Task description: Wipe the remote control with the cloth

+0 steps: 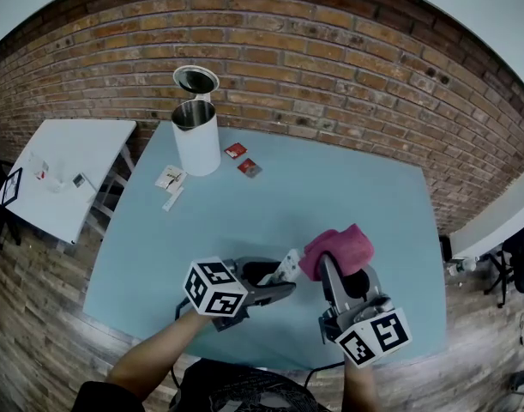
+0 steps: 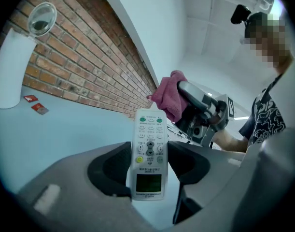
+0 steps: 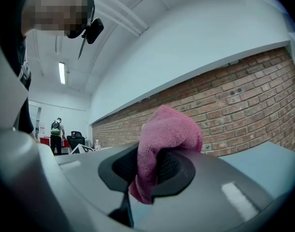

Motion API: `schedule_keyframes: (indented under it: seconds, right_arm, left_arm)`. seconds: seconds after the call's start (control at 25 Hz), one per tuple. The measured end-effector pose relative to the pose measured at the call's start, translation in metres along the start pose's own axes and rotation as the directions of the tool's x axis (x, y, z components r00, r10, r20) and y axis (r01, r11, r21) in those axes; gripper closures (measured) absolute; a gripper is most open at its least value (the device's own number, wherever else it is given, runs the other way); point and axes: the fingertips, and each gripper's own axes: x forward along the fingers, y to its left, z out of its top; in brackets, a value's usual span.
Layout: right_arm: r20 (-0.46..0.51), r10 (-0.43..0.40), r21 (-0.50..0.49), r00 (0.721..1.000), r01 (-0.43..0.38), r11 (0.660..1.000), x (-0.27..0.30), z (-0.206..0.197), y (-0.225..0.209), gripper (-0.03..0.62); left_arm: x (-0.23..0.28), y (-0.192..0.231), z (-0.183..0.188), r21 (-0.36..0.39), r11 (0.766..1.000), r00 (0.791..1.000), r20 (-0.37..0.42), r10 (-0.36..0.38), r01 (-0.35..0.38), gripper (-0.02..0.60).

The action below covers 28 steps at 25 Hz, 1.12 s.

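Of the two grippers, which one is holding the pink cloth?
The right gripper, its jaws shut on the pink cloth; the left gripper grips the white remote control instead.

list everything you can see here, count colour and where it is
remote: 1, white, held above the table
cloth: 1, pink, next to the remote's tip
can: 1, white, lid open, table's far left
packets: 2, red, right of the can
wrappers: about 2, white, in front of the can
table: 1, pale blue, centre
side table: 1, white, left, small items on it
wall: 1, red brick, behind
floor: wood, around the tables
left gripper: 1, grey, shut on the remote
right gripper: 1, grey, shut on the cloth
forearm: 1, bottom left
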Motion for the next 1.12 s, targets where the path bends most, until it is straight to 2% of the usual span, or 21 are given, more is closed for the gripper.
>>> schedule_keyframes:
  seconds: [0.28, 0.64, 0.92, 1.12]
  right_arm:
    - [-0.002, -0.013, 0.017, 1.000, 0.013, 1.000, -0.002, 0.001, -0.010, 0.533]
    - [-0.018, 0.023, 0.032, 1.000, -0.023, 0.999, 0.001, -0.002, -0.016, 0.533]
    - [-0.020, 0.148, 0.153, 0.989, -0.144, 0.978, 0.001, -0.005, -0.020, 0.533]
    - [-0.047, 0.237, 0.191, 0.970, -0.224, 0.956, 0.003, -0.011, -0.014, 0.533]
  left_arm:
    - [0.007, -0.019, -0.007, 0.161, 0.987, 0.996, -0.086, -0.007, 0.020, 0.342]
    - [0.011, -0.043, -0.012, 0.243, 0.962, 0.985, -0.153, -0.086, 0.122, 0.342]
    - [0.009, -0.066, -0.008, 0.288, 0.937, 0.971, -0.190, -0.147, 0.198, 0.342]
    - [0.010, -0.073, -0.006, 0.305, 0.926, 0.964, -0.208, -0.164, 0.223, 0.342]
